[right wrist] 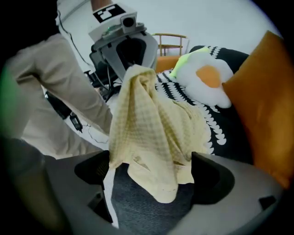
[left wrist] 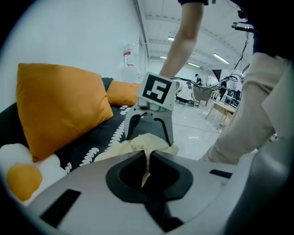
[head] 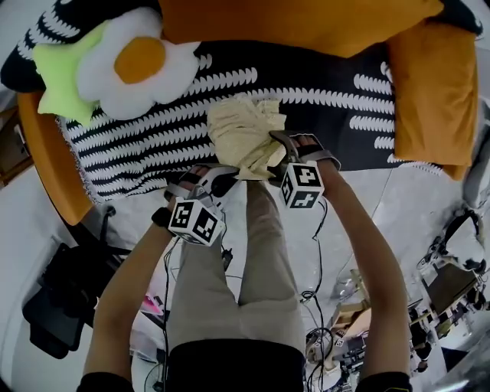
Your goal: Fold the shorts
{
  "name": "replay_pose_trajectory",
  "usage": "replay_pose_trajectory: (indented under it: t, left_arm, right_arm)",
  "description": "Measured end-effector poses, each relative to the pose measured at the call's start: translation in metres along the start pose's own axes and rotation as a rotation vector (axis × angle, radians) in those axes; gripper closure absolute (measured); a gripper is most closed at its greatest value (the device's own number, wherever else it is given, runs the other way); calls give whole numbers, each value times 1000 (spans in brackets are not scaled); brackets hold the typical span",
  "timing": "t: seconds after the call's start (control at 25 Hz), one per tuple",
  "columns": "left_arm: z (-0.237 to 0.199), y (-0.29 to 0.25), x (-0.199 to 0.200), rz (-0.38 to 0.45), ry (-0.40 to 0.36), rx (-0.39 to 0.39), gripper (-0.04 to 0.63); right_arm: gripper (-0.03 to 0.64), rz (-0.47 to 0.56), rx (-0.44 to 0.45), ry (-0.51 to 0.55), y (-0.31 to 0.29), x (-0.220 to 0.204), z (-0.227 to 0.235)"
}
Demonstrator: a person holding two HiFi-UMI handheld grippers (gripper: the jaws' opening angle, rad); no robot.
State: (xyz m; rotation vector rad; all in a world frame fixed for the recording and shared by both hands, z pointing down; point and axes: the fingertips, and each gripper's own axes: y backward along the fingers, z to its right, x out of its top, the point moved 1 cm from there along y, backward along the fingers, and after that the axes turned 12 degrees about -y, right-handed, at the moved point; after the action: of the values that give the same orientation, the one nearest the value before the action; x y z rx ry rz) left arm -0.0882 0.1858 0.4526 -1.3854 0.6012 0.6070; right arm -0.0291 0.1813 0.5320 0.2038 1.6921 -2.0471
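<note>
1. Shorts [head: 243, 136]: pale yellow and bunched, at centre frame in the head view. They lie over the lower edge of the black-and-white blanket [head: 321, 96], with the near end raised between the two grippers.
2. Left gripper [head: 220, 181]: it sits lower left of the shorts in the head view. In its own view [left wrist: 148, 155] the jaws are closed together, with a thin fold of the shorts [left wrist: 146, 143] pinched between them. The strip of cloth runs down into the dark throat behind the jaws.
3. Right gripper [head: 277, 150]: it sits lower right of the shorts in the head view. In its own view [right wrist: 154, 173] the jaws stand wide apart.
4. Cloth in the right gripper: in the right gripper view a loose lobe of the shorts [right wrist: 151, 124] hangs in the gap between the jaws. It drapes onto the dark base between them, and neither pad visibly presses on it. A white drawstring hangs by the left-hand jaw.
5. Relation between grippers: in the right gripper view the cloth rises to a peak at upper left, where the left gripper [right wrist: 128, 48] holds it. In the left gripper view the right gripper [left wrist: 149, 124] stands just behind the cloth at centre frame.
6. Surroundings: an egg cushion [head: 138, 60] and a green cushion [head: 63, 75] lie upper left on the blanket. Orange cushions [head: 306, 23] lie along the top and right edges.
</note>
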Motion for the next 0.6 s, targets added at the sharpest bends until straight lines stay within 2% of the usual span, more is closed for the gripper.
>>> replay_pose_trajectory:
  t: [0.04, 0.12, 0.28, 0.44, 0.48, 0.6]
  left_arm:
    - [-3, 1, -1, 3, 21, 10, 568]
    - [-4, 2, -2, 5, 38, 18, 568]
    - [0, -7, -1, 8, 8, -9, 568]
    - [3, -3, -4, 2, -6, -41, 569]
    - [3, -1, -4, 1, -12, -46, 568]
    - [-1, 3, -2, 7, -27, -46, 568]
  right_arm:
    - [38, 17, 16, -30, 4, 1, -7]
    - [29, 36, 17, -20, 4, 1, -21]
    - [17, 79, -82, 13, 2, 6, -8]
    - [24, -2, -100, 51, -17, -1, 9]
    - [67, -17, -118, 50, -19, -4, 15]
    - [339, -17, -205, 101, -10, -4, 30]
